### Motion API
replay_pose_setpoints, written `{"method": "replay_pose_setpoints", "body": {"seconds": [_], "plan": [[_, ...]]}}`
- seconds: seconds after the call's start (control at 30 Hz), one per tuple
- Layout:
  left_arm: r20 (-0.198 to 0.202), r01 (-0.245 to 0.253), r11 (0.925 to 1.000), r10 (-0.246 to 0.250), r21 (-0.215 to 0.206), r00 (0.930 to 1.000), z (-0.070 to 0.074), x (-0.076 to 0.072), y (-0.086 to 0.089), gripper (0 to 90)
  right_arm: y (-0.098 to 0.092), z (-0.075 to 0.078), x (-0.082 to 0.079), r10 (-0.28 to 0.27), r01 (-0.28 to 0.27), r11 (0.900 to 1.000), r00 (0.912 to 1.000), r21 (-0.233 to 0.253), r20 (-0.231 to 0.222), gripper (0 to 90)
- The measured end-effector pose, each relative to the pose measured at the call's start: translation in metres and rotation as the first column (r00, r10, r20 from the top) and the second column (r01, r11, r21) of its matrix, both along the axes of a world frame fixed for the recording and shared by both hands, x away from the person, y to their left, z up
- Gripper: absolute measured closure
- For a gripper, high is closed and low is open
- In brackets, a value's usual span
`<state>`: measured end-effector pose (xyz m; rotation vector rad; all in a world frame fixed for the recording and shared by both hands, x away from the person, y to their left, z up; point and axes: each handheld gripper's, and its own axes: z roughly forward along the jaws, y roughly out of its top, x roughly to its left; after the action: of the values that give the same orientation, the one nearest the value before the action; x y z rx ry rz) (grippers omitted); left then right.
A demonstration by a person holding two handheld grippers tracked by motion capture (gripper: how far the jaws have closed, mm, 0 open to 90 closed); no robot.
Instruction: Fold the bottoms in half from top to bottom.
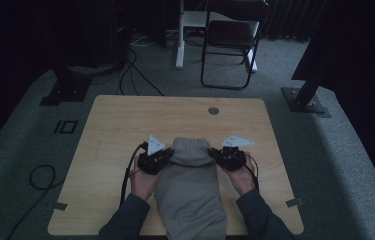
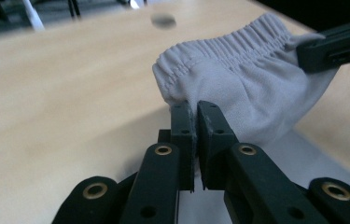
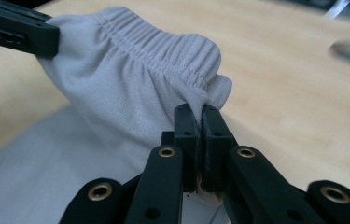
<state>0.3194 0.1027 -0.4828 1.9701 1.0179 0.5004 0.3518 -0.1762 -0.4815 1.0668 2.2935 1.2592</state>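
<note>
a: what lies on the wooden table [image 1: 115, 130]?

b: a pale grey garment [image 1: 190, 195] with an elastic waistband [image 2: 228, 46], stretched from the table's near edge toward its middle, between the person's two forearms.

a: and the tongs?

b: the left gripper [image 1: 161, 156] is clamped on the cloth just under the waistband's left corner; in the left gripper view its jaws stand pressed together with fabric pinched between them. the right gripper [image 1: 221, 154] bites the opposite corner the same way, its jaws closed on a fold of the band in the right gripper view.

a: is the waistband flat?

b: no, the gripped end is raised off the wood and bunched between the two tools, while the rest of the garment lies on the table.

a: anything else on the table?

b: a round grommet hole [image 1: 213, 110] near the far edge, well apart from the cloth. a folding chair [image 1: 230, 40] stands on the floor beyond.
</note>
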Motion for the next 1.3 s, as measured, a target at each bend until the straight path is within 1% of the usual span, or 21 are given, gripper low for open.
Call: {"method": "replay_pose_setpoints", "body": {"seconds": [0.1, 0.2, 0.27, 0.3, 0.33, 0.43, 0.53, 0.6, 0.67, 0.7, 0.73, 0.87, 0.93, 1.03, 1.07, 1.1, 1.13, 1.17, 1.23, 1.27, 1.3], "plan": [[-0.067, -0.004, 0.9996, 0.003, -0.029, 0.9977, -0.021, -0.02, 0.0, 86.2, -0.001, -0.018, -0.021, 0.024, -0.025, 0.999, 0.9992, -0.021, -0.03, 87.3], [-0.124, 0.013, 0.9995, -0.009, 0.03, 0.9922, -0.042, -0.034, -0.007, 86.1, 0.001, -0.035, -0.036, 0.035, -0.039, 0.997, 0.997, -0.061, -0.069, 87.3], [-0.139, 0.011, 0.9974, -0.001, 0.071, 0.9903, -0.052, -0.037, -0.01, 86.1, 0.004, -0.048, -0.042, 0.045, -0.054, 0.993, 0.9946, -0.103, -0.094, 87.3], [-0.139, 0.011, 0.9974, -0.001, 0.071, 0.9903, -0.052, -0.037, -0.01, 86.2, 0.004, -0.048, -0.042, 0.045, -0.054, 0.993, 0.9946, -0.103, -0.094, 87.3], [-0.155, 0.004, 0.9965, 0.009, 0.084, 0.9878, -0.063, -0.035, -0.012, 86.1, 0.005, -0.063, -0.043, 0.032, -0.049, 0.991, 0.9899, -0.121, -0.138, 87.0], [-0.147, 0.002, 0.997, 0.01, 0.078, 0.989, -0.064, -0.031, -0.013, 86.0, 0.006, -0.064, -0.037, 0.014, -0.031, 0.99, 0.9923, -0.14, -0.123, 86.5], [-0.135, -0.011, 0.9953, 0.024, 0.096, 0.9906, -0.064, -0.02, -0.016, 86.0, 0.008, -0.064, -0.025, -0.005, -0.013, 0.989, 0.9925, -0.148, -0.122, 86.4], [-0.125, -0.016, 0.9936, 0.031, 0.112, 0.9916, -0.064, -0.005, -0.017, 86.1, 0.01, -0.064, -0.017, -0.015, -0.004, 0.987, 0.9932, -0.16, -0.116, 86.4], [-0.121, -0.024, 0.9938, 0.038, 0.109, 0.9919, -0.065, 0.007, -0.017, 86.1, 0.011, -0.064, -0.007, -0.022, 0.003, 0.987, 0.9934, -0.161, -0.112, 86.4], [-0.121, -0.024, 0.9938, 0.038, 0.109, 0.9919, -0.065, 0.007, -0.017, 86.1, 0.011, -0.064, -0.002, -0.024, 0.006, 0.987, 0.9936, -0.162, -0.11, 86.3], [-0.123, -0.028, 0.9934, 0.042, 0.111, 0.9915, -0.064, 0.021, -0.017, 86.0, 0.011, -0.064, 0.004, -0.029, 0.011, 0.987, 0.9936, -0.158, -0.109, 86.3], [-0.112, -0.043, 0.9912, 0.057, 0.125, 0.9921, -0.064, 0.041, -0.02, 86.0, 0.011, -0.065, 0.019, -0.044, 0.026, 0.989, 0.9923, -0.147, -0.116, 86.3], [-0.112, -0.058, 0.9894, 0.073, 0.133, 0.9911, -0.064, 0.054, -0.022, 86.1, 0.011, -0.065, 0.038, -0.058, 0.041, 0.989, 0.9918, -0.145, -0.114, 86.3], [-0.102, -0.082, 0.9867, 0.097, 0.14, 0.99, -0.064, 0.071, -0.026, 86.1, 0.011, -0.065, 0.048, -0.071, 0.054, 0.988, 0.991, -0.145, -0.114, 86.2], [-0.098, -0.097, 0.9828, 0.113, 0.158, 0.9888, -0.063, 0.081, -0.03, 86.1, 0.011, -0.064, 0.059, -0.083, 0.066, 0.987, 0.9899, -0.145, -0.115, 86.2], [-0.098, -0.097, 0.9828, 0.113, 0.158, 0.9888, -0.063, 0.081, -0.03, 86.1, 0.011, -0.064, 0.059, -0.083, 0.066, 0.987, 0.9899, -0.145, -0.115, 86.2], [-0.105, -0.105, 0.98, 0.123, 0.169, 0.9868, -0.062, 0.09, -0.033, 86.1, 0.011, -0.064, 0.07, -0.096, 0.079, 0.986, 0.9887, -0.148, -0.115, 86.2], [-0.105, -0.105, 0.98, 0.123, 0.169, 0.9868, -0.062, 0.09, -0.033, 86.1, 0.011, -0.064, 0.07, -0.096, 0.079, 0.986, 0.9887, -0.148, -0.115, 86.2], [-0.118, -0.121, 0.9771, 0.143, 0.175, 0.9827, -0.06, 0.102, -0.035, 86.1, 0.013, -0.064, 0.083, -0.123, 0.105, 0.983, 0.9849, -0.149, -0.121, 86.2], [-0.118, -0.121, 0.9771, 0.143, 0.175, 0.9827, -0.06, 0.102, -0.035, 86.1, 0.014, -0.063, 0.087, -0.13, 0.111, 0.982, 0.9837, -0.151, -0.124, 86.2], [-0.131, -0.131, 0.9765, 0.154, 0.171, 0.9793, -0.059, 0.109, -0.035, 86.0, 0.015, -0.063, 0.09, -0.136, 0.116, 0.981, 0.983, -0.154, -0.124, 86.2]]}}
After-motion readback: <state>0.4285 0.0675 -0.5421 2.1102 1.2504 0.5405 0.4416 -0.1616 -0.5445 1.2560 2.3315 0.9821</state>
